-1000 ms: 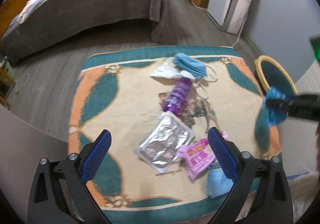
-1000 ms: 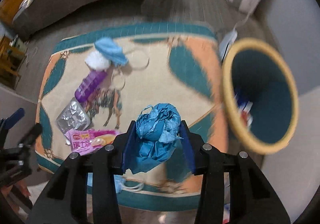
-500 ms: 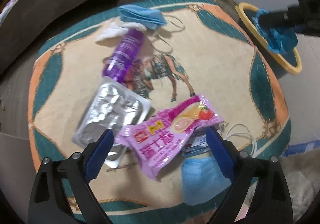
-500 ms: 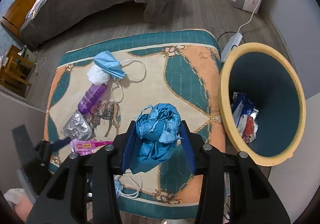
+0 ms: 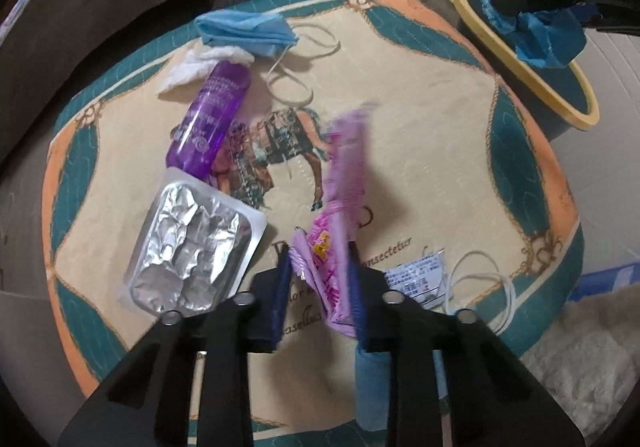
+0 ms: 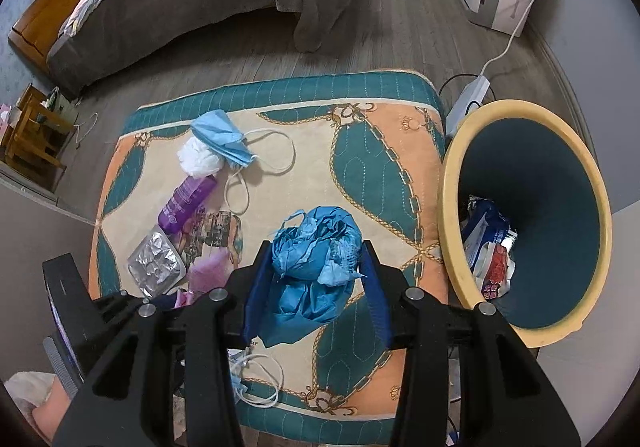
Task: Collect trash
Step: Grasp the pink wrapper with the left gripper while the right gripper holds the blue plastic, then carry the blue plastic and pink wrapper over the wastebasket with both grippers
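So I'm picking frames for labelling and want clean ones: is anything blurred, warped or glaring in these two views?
Left wrist view: the pink wrapper in the left gripper is smeared by motion at its upper end, while the purple bottle stays sharp; the foil pack throws bright glare. Right wrist view: sharp, but fisheye bends the bin rim and darkens the corners.

cushion cover (image 5: 420,151) script reads approx "consectetur", pink wrapper (image 5: 340,247) and white label (image 5: 416,275) print illegible

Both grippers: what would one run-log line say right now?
left gripper: just closed on pink wrapper | right gripper: holds blue wad | bin: beside
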`<state>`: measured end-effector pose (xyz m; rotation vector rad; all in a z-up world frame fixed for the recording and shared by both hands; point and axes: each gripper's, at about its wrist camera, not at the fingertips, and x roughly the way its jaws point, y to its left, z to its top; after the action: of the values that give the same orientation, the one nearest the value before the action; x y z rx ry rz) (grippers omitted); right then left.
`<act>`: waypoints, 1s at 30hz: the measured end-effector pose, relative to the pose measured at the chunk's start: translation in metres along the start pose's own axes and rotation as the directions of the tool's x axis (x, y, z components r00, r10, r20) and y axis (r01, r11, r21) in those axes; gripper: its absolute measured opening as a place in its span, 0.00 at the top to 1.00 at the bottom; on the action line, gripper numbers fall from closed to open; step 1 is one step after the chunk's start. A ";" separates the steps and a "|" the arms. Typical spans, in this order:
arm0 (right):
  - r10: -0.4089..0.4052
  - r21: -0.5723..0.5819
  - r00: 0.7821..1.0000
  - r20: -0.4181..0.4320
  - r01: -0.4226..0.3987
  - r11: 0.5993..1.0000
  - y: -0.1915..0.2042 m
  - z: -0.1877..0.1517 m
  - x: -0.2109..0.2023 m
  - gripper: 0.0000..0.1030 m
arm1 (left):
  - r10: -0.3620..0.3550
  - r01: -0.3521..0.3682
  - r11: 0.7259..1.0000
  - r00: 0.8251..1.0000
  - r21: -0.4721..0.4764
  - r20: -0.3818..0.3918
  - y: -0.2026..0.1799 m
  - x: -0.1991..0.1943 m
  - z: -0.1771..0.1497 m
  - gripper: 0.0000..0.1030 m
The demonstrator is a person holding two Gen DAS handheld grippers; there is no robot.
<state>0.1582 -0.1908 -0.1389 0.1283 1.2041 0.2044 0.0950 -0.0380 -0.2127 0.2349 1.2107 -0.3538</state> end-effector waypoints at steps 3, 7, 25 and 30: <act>0.002 0.005 1.000 0.005 -0.002 1.000 -0.002 0.000 -0.002 0.58 | -0.003 0.003 1.000 0.999 -0.004 0.042 0.001 -0.008 0.003 0.88; 0.002 -0.003 1.000 0.009 -0.002 1.000 -0.003 0.000 -0.003 0.58 | -0.022 0.025 0.999 0.996 -0.037 0.087 0.000 -0.023 0.009 0.90; 0.001 0.002 1.000 0.018 -0.001 1.000 -0.015 0.001 -0.006 0.58 | -0.098 0.127 0.980 0.979 -0.154 0.181 0.029 -0.048 0.040 0.90; 0.004 0.003 1.000 0.013 -0.004 1.000 -0.015 0.001 -0.006 0.58 | -0.095 0.104 0.980 0.993 -0.171 0.063 0.032 -0.018 0.035 0.90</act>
<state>0.1580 -0.2069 -0.1363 0.1341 1.1911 0.2052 0.1322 -0.0184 -0.1840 0.0133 1.1943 -0.3372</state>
